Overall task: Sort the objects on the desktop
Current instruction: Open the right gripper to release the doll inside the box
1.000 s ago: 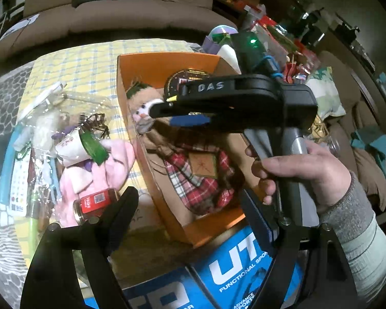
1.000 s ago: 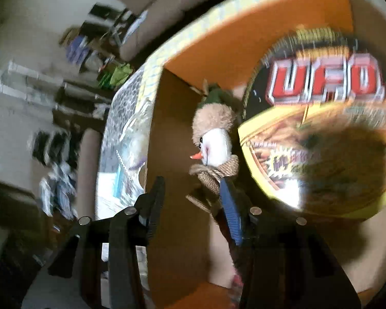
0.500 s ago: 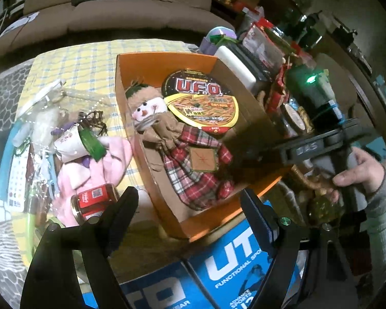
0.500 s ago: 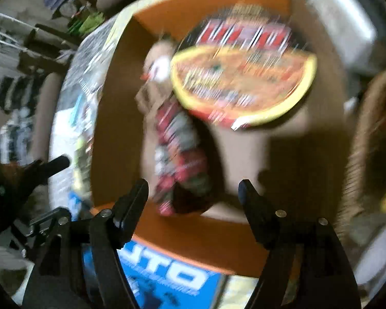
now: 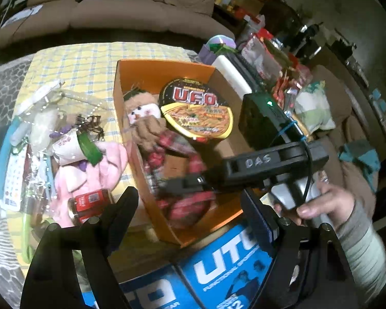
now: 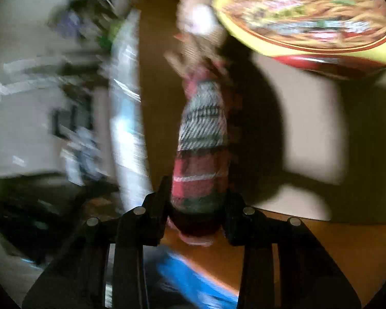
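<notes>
Snowman doll (image 5: 151, 128) in plaid clothing is lying lengthwise inside the orange cardboard box (image 5: 146, 69), at the centre of the left wrist frame, with its pale face toward the upper part of the box and its plaid lower end toward the bottom edge. Going from the left of that frame: clear plastic packets (image 5: 36, 118) are lying on the yellow checked tablecloth (image 5: 77, 61), and just right of them a pink plush toy (image 5: 90, 170) is resting with a small red-labelled can (image 5: 90, 200) against its lower side. The left gripper (image 5: 190, 206) is hanging at the bottom of the frame with its fingers spread wide and nothing between them, above a blue printed carton (image 5: 218, 262). Right of the doll's head, a round U.F.O. noodle bowl (image 5: 195, 108) is sitting in the box, touching the doll's shoulder. Further right, the right gripper (image 5: 190, 182) is reaching into the box from the right, its tips over the doll's plaid lower end, with a hand (image 5: 329, 200) on its handle at lower right.

In the blurred right wrist frame, the right gripper's fingers (image 6: 157, 206) are pressing in on either side of the doll's plaid lower end, with the noodle bowl at upper right.
</notes>
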### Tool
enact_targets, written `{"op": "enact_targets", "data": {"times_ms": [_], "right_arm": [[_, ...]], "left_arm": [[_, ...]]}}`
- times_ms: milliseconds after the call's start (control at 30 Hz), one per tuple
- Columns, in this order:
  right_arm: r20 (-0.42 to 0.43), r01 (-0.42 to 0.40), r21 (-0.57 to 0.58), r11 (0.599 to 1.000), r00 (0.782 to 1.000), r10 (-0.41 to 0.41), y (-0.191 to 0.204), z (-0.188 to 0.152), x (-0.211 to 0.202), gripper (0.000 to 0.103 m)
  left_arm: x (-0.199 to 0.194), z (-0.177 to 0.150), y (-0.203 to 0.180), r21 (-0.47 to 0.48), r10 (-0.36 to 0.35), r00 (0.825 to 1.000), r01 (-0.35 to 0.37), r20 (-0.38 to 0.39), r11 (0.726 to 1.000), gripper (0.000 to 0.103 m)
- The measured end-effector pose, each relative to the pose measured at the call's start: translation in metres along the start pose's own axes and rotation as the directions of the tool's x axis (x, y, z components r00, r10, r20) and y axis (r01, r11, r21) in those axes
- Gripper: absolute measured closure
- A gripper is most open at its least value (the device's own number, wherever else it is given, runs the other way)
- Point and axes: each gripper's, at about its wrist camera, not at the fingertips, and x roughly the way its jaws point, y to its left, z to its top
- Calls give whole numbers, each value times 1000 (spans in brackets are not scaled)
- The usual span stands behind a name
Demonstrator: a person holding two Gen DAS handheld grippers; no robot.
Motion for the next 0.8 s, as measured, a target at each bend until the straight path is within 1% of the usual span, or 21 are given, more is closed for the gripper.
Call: {"op": "enact_targets", "data": {"times_ms": [67,100,133,167,200,233,267,300,333,367,400,433,467,500,533,600,633,667,733,767,800], "right_arm": [[-6,40,14,999,999,-40,-4,1,3,69],[-33,78,29,996,996,-77,-9,0,5,69],[-50,174,22,984,984,-173,-12,-2,5,69],[-56,246,13,969,968,-245,-12,-4,3,65],[-57,315,8,949,948,-314,-11,-6,-4,58],[-38,366,-10,931,930,-366,-6,-8,-10,54],[7,441,-72,895,897,-441,7,-11,-21,40],[33,482,-112,869,876,-482,15,-12,-28,32],[91,535,-153,831,845,-528,30,-17,-42,30],[119,548,-164,820,836,-535,38,-18,-51,30],[169,548,-188,815,835,-523,49,-21,-64,30],[200,533,-205,821,844,-498,58,-24,-71,30],[229,508,-225,831,857,-462,65,-26,-76,30],[233,496,-232,837,864,-447,73,-23,-68,35],[220,468,-241,850,880,-422,72,-21,-65,39],[159,410,-239,880,911,-381,57,-21,-52,57],[119,392,-228,891,920,-374,48,-18,-42,60],[96,401,-227,887,916,-389,40,-12,-28,61],[46,494,-246,834,865,-499,27,-6,4,61],[28,533,-254,807,838,-545,23,-2,13,62],[12,556,-259,789,819,-573,18,1,22,65]], "left_arm": [[0,0,0,-3,10,1000,-10,-3,1000,19],[0,0,-1,2,15,1000,-15,-8,1000,19],[0,0,-2,8,19,1000,-19,-14,1000,19],[1,-1,-3,13,31,999,-31,-21,999,19],[2,-2,-5,22,50,998,-49,-28,999,19],[3,-3,-7,33,64,997,-63,-33,997,19],[4,-5,-10,46,73,997,-71,-36,996,19],[4,-6,-12,53,71,997,-69,-40,996,19],[5,-7,-14,55,62,997,-60,-43,997,19],[5,-8,-16,58,53,998,-51,-44,997,19],[5,-9,-19,63,46,998,-43,-40,997,19],[4,-10,-22,68,39,999,-37,-33,997,18],[4,-11,-24,70,32,999,-30,-26,997,18],[4,-12,-26,74,26,999,-25,-19,997,18],[4,-13,-28,78,26,1000,-25,-15,997,18],[4,-18,-30,85,22,1000,-21,-10,996,17],[5,-20,-29,88,12,1000,-11,-11,996,17],[5,-22,-29,89,6,1000,-5,-13,996,17],[7,-25,-28,86,11,1000,-9,-17,996,16],[9,-26,-26,80,18,1000,-16,-22,997,15],[11,-25,-24,72,20,999,-18,-27,997,15]]}}
